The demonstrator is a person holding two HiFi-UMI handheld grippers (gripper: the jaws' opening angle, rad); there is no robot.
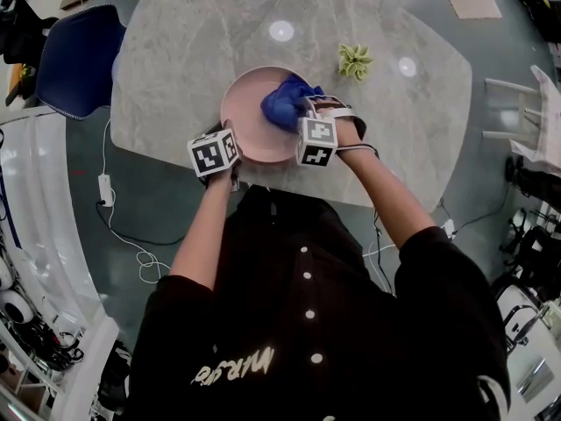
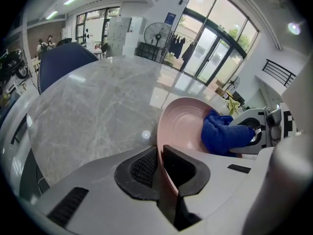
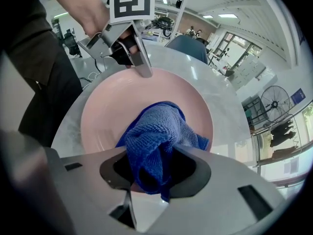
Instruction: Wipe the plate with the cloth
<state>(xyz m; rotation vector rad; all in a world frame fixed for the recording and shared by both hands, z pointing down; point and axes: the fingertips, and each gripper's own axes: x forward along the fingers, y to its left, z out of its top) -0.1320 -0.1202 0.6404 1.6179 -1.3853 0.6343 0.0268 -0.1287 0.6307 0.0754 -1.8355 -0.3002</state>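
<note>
A pale marble-patterned table (image 1: 193,51) stands on a grey floor in a glass-fronted hall, with a dark blue chair (image 1: 79,60) at its left end and a small green folded object (image 1: 355,60) well apart on the far side. The pink plate (image 1: 245,112) sits close to the near table edge, directly in front of the person. The left gripper (image 2: 159,170) is clenched on the near rim of the plate, one pad inside the rim and one outside, holding it in place. The right gripper (image 3: 151,173) grasps a bunched blue cloth (image 1: 285,103), whose free end lies in the bowl of the plate toward the right and far side. Judged from this, the wiping step is under way and not complete: the left part of the bowl is bare, and the rim shows no cloth contact. No dirt is visible, so the cleaned share cannot be determined. Open room: the table beyond and on both sides of the plate is bare, allowing wide strokes. The limits are the near table edge just behind the plate and the left gripper on the rim, which the cloth sweep must avoid.
</note>
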